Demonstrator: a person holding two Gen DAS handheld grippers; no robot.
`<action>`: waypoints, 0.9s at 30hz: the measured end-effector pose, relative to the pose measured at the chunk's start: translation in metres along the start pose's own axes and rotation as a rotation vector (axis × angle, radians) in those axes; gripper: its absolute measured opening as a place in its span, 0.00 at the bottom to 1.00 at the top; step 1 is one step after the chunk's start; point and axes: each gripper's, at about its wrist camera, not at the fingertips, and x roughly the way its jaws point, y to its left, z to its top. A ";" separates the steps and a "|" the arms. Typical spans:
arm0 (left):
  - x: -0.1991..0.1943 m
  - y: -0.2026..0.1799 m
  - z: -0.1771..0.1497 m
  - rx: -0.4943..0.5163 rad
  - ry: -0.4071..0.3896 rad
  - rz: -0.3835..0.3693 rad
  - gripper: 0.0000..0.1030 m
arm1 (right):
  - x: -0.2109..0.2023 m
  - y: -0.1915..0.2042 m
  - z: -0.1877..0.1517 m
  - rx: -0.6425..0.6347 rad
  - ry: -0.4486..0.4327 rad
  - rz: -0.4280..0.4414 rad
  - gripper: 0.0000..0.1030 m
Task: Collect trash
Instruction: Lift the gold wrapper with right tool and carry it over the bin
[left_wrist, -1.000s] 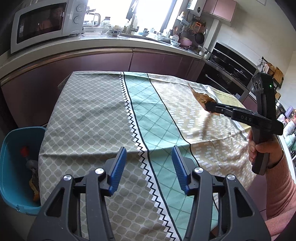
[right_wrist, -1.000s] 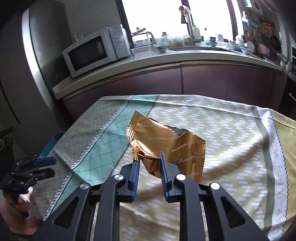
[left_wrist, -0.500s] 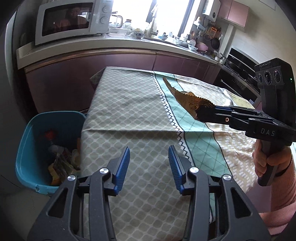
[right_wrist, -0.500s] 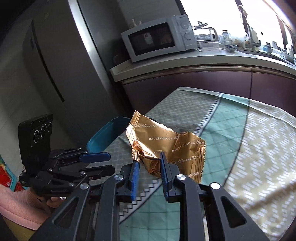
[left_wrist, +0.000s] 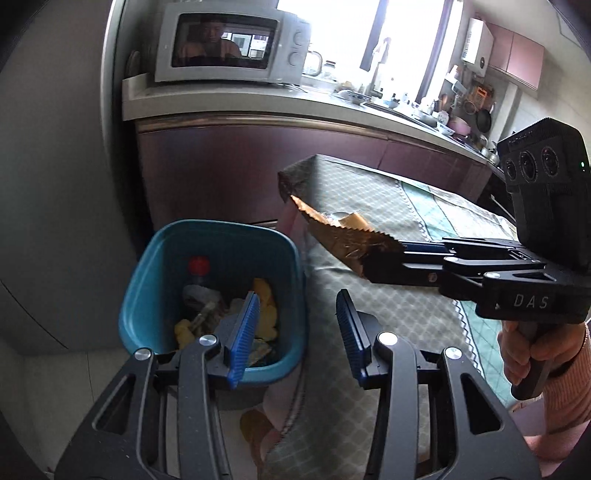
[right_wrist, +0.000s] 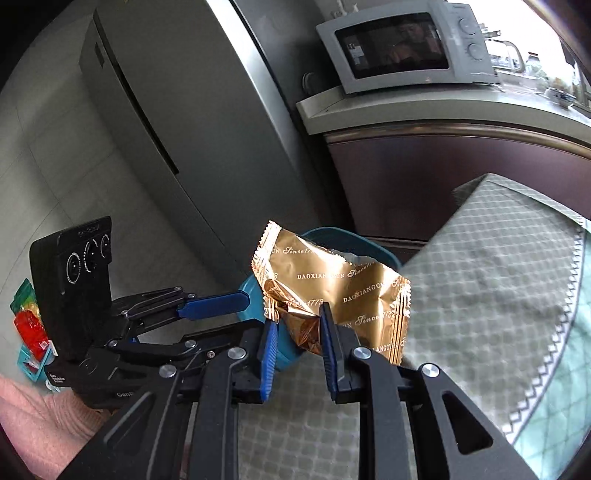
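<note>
A: State of the right hand-held gripper (right_wrist: 295, 328)?

B: It is clamped on a gold wrapper (right_wrist: 332, 288), pinched at the lower crumpled edge between the blue pads (right_wrist: 267, 354). The wrapper is held in the air, printed side up, with lettering visible on it.

A: Where is the wrapper placed relative to the bin (left_wrist: 221, 251)?

B: From the left wrist view, the wrapper (left_wrist: 340, 236) is seen above the edge of the bench (left_wrist: 388, 302), just beside the bin's near rim, not over its opening. From the right wrist view, the bin (right_wrist: 369, 247) is partly hidden behind the wrapper.

A: The left hand-held gripper (left_wrist: 295, 325)?

B: Its jaws are spread apart and nothing is held between them. It is pointed at the bin and the bench corner. In the right wrist view it (right_wrist: 236, 306) is seen to the left of the wrapper, apart from it.

A: Contents of the bin?

B: A bottle with a red cap (left_wrist: 198, 266) and yellow scraps (left_wrist: 264, 310) are noted inside. The bin stands on the floor beside the bench.

A: Bench surface?

B: It is covered by a patterned cloth (right_wrist: 498, 295). A microwave (left_wrist: 229, 44) is recorded on the counter behind.
</note>
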 end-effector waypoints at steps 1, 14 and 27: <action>0.000 0.005 0.001 -0.006 0.000 0.005 0.41 | 0.006 0.002 0.003 -0.002 0.007 0.004 0.20; 0.012 0.047 0.002 -0.056 0.010 0.045 0.41 | 0.056 0.010 0.010 0.051 0.086 0.035 0.21; 0.030 0.058 -0.002 -0.074 0.035 0.054 0.41 | 0.088 0.000 0.020 0.105 0.118 0.045 0.21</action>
